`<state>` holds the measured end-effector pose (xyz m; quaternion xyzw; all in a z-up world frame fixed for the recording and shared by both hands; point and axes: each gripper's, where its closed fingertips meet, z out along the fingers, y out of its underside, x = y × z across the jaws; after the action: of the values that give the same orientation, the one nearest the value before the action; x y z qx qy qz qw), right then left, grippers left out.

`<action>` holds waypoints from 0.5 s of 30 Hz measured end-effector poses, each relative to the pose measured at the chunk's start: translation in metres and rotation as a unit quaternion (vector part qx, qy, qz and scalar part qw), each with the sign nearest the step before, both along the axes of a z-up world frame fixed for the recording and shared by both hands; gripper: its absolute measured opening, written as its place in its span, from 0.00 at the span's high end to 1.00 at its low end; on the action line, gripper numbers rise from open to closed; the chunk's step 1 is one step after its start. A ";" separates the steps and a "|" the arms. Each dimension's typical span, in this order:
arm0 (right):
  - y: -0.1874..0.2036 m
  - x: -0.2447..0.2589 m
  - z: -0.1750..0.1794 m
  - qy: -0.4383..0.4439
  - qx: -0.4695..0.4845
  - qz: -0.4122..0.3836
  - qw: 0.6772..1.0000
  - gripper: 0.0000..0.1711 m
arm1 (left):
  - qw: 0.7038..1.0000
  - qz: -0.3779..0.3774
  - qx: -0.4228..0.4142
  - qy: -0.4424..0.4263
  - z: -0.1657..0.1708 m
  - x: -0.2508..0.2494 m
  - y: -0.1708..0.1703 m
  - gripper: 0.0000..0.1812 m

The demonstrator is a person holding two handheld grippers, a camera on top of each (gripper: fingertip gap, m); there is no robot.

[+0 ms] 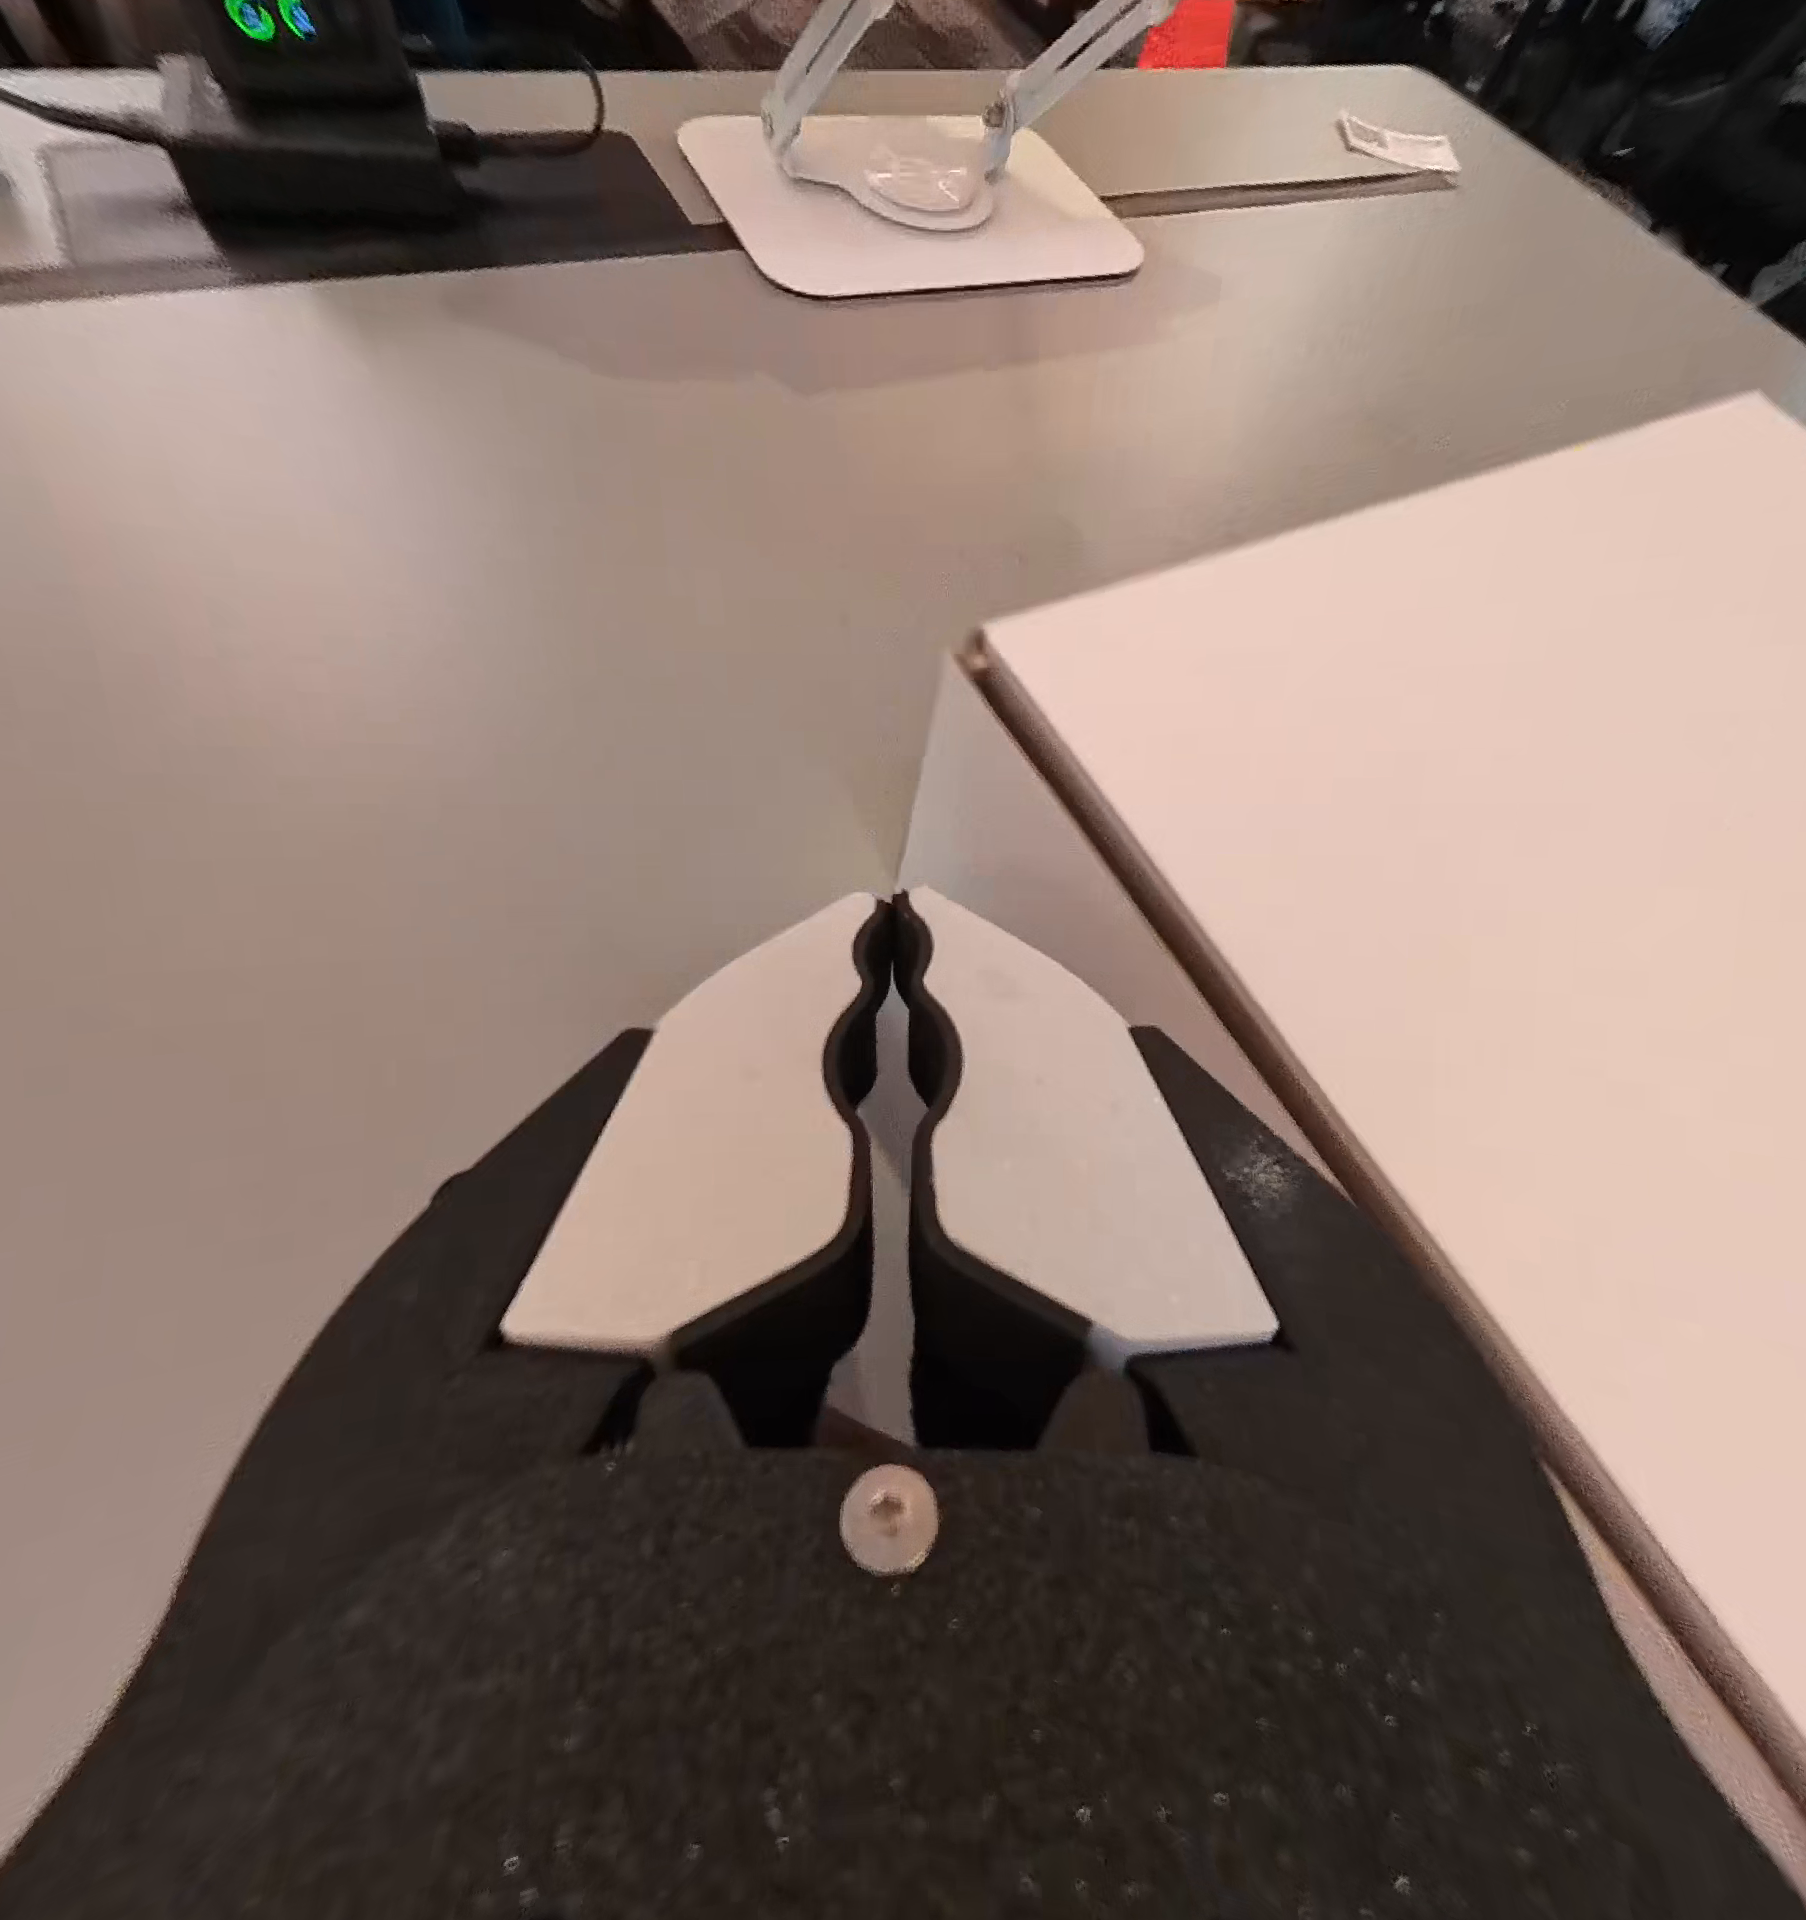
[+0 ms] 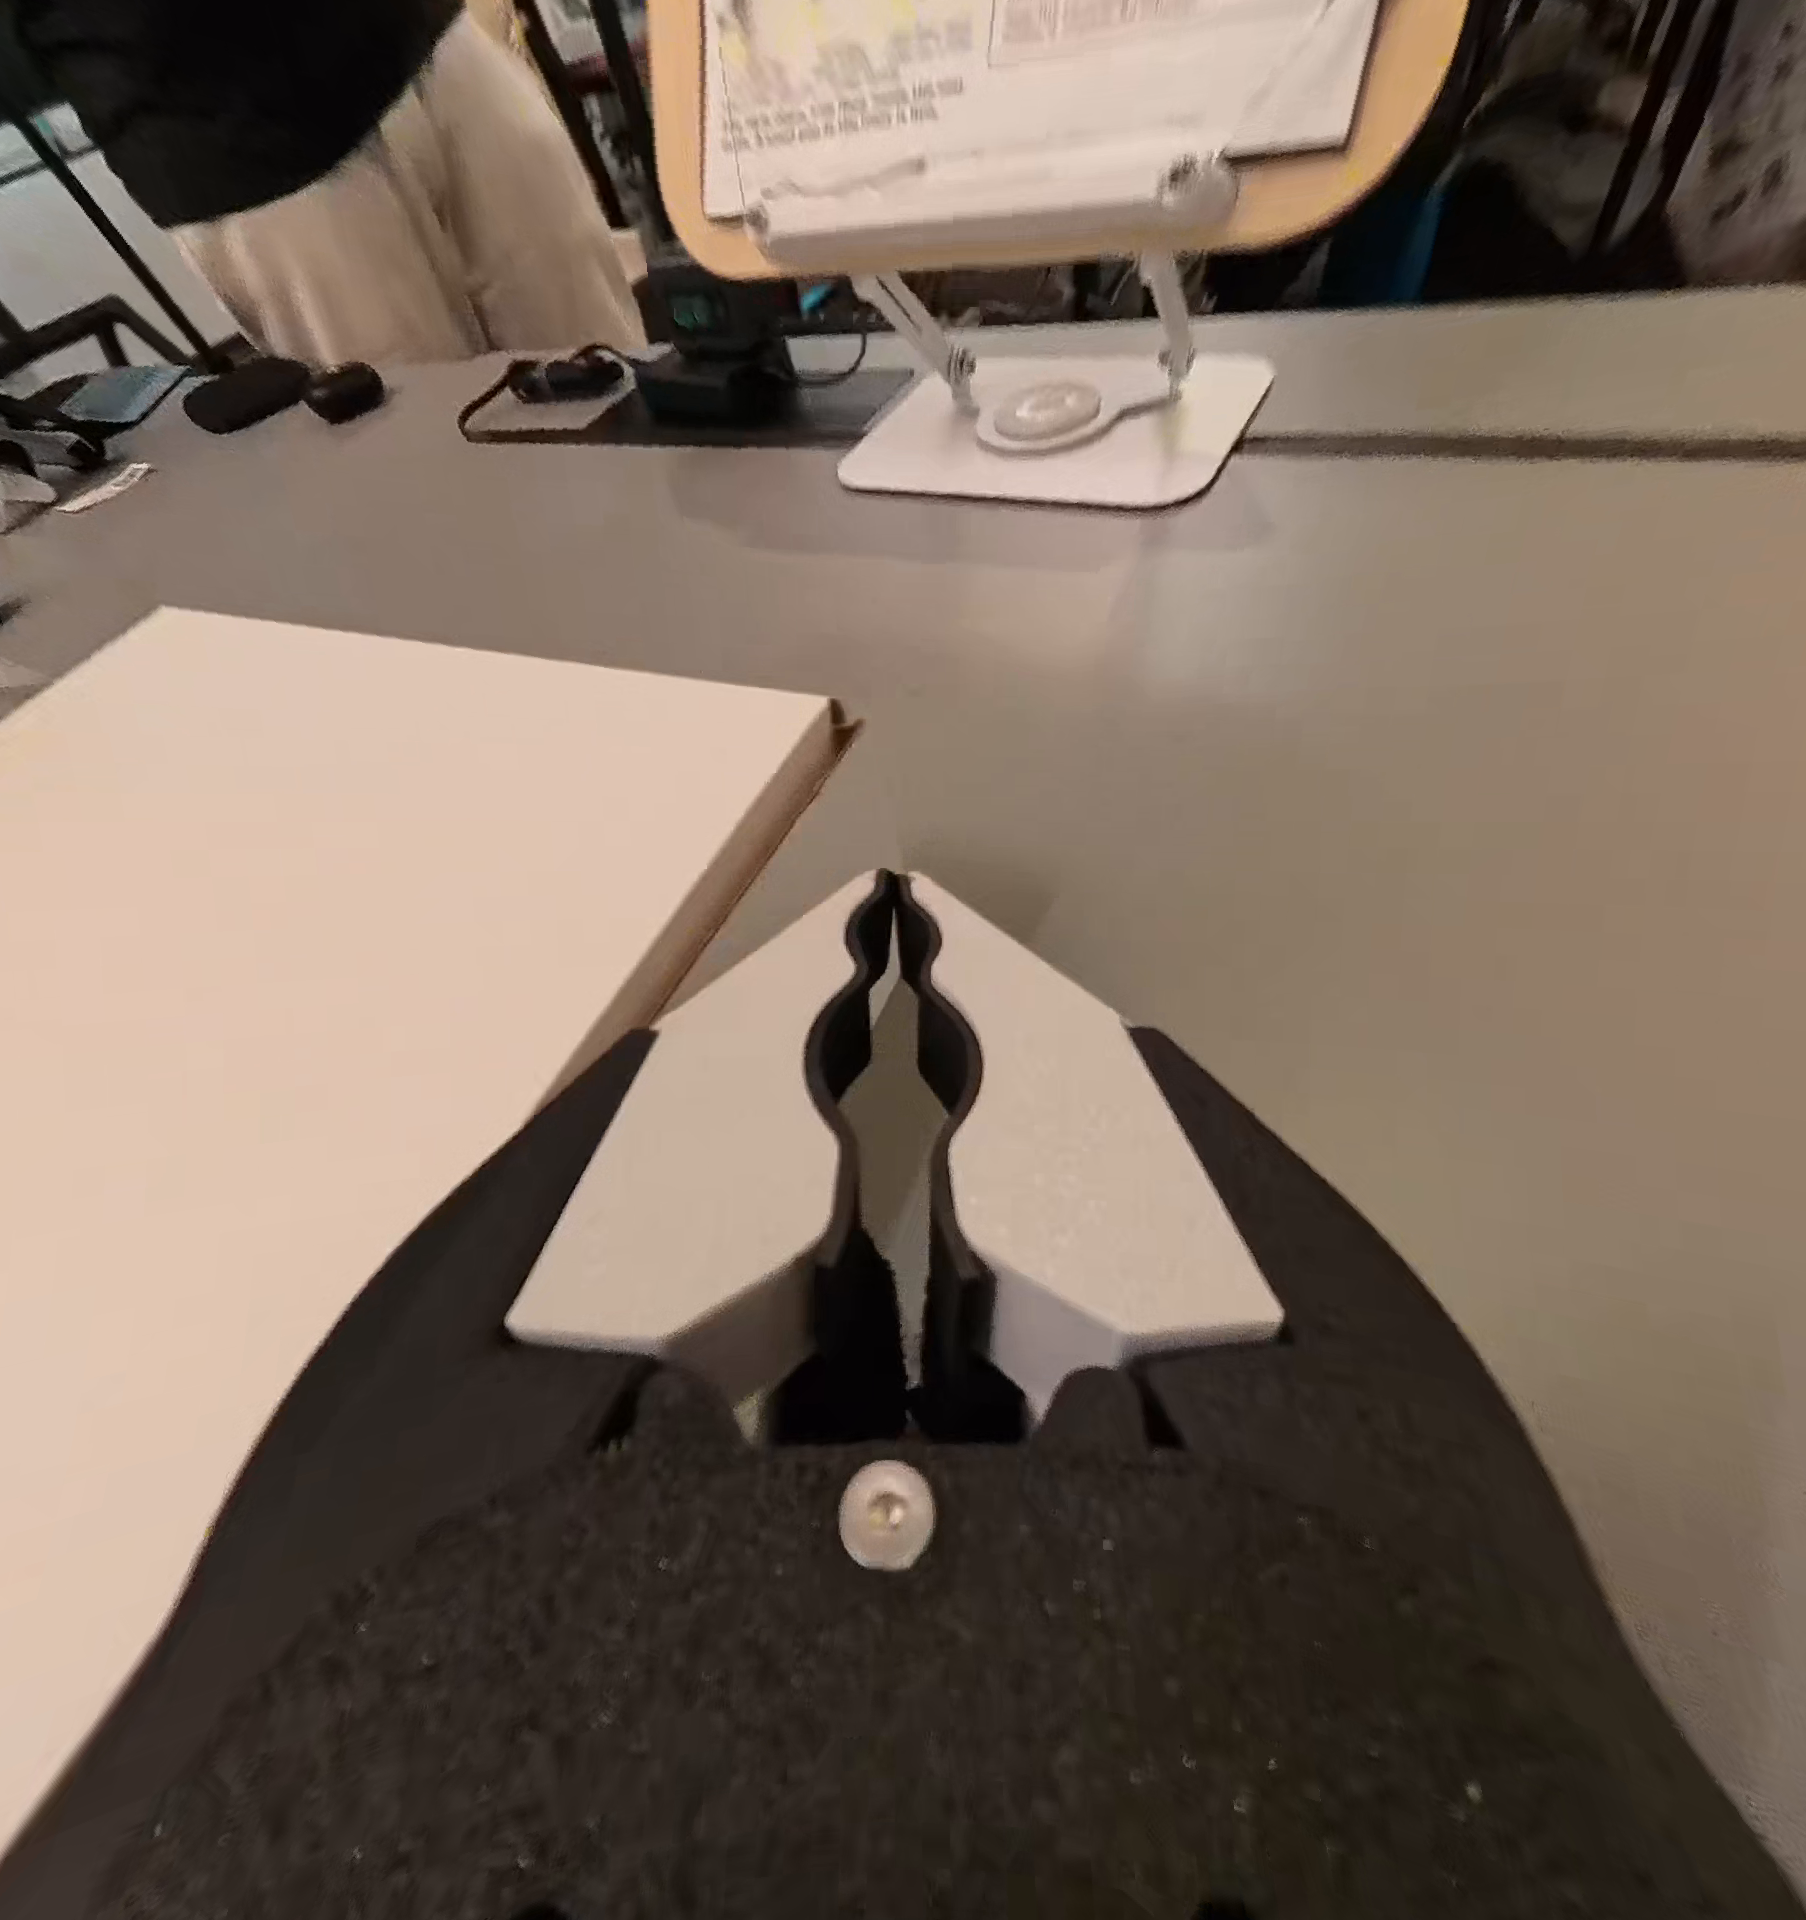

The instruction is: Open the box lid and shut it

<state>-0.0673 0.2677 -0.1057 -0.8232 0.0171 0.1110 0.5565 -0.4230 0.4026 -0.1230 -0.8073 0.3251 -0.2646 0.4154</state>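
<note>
Step in hand: the start of the opening, by my judgement; the lid point(image 1: 1450, 883) lies flat and closed on the box point(image 2: 286, 935), and neither tool touches it.
Box: a flat white cardboard box resting on the grey desk point(image 1: 359, 623), with its brown raw edge showing along the lid's side.
Box position: it sits between the two tools, to the right of the left gripper point(image 1: 894, 904) and to the left of the right gripper point(image 2: 894, 883).
Left gripper: its jaws are pressed together at the tips and pinch nothing; it hovers just beside the box's near left corner, over bare desk.
Right gripper: its jaws likewise meet at the tips with nothing between them; it hangs beside the box's right edge, near the far right corner.
Lid seam: a thin line runs along the side under the lid's edge in both views; which side is hinged cannot be told.
Next move: probably spread one pair of jaws, or slide a closed tip under the lid's free edge, and lift while the other tool steadies the box.
Care needed: the light box may slide on the smooth desk if levered from one side only.
Background: a white stand point(image 2: 1055, 436) carrying a board with papers, and a black device point(image 1: 307, 114), stand well apart at the desk's far side.
</note>
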 end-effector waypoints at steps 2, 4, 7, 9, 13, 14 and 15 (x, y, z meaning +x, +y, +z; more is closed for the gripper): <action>0.023 0.000 -0.015 0.018 -0.023 0.010 1.000 1.00 | 1.000 -0.006 -0.024 -0.006 -0.013 0.015 0.020 1.00; 0.038 -0.001 -0.025 0.017 -0.038 0.016 0.999 1.00 | 0.999 -0.004 -0.038 -0.022 -0.019 0.024 0.033 1.00; 0.050 -0.006 -0.029 0.020 -0.038 0.027 0.999 1.00 | 0.997 -0.015 -0.054 -0.046 -0.022 0.036 0.039 1.00; 0.053 -0.011 -0.031 0.026 -0.038 0.035 0.998 1.00 | 0.997 -0.031 -0.055 -0.041 -0.025 0.045 0.036 1.00; 0.056 -0.012 -0.033 0.030 -0.034 0.035 0.998 1.00 | 0.998 -0.027 -0.047 -0.025 -0.027 0.053 0.036 1.00; 0.057 -0.012 -0.034 0.037 -0.035 0.029 0.998 1.00 | 0.998 -0.028 -0.056 -0.029 -0.028 0.056 0.035 1.00; 0.057 -0.011 -0.034 0.028 -0.033 0.025 0.999 1.00 | 0.998 -0.026 -0.057 -0.029 -0.029 0.058 0.035 1.00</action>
<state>-0.0787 0.3251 -0.1397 -0.8378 0.0157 0.1473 0.5256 -0.3654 0.4373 -0.1520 -0.8125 0.3184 -0.3172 0.3713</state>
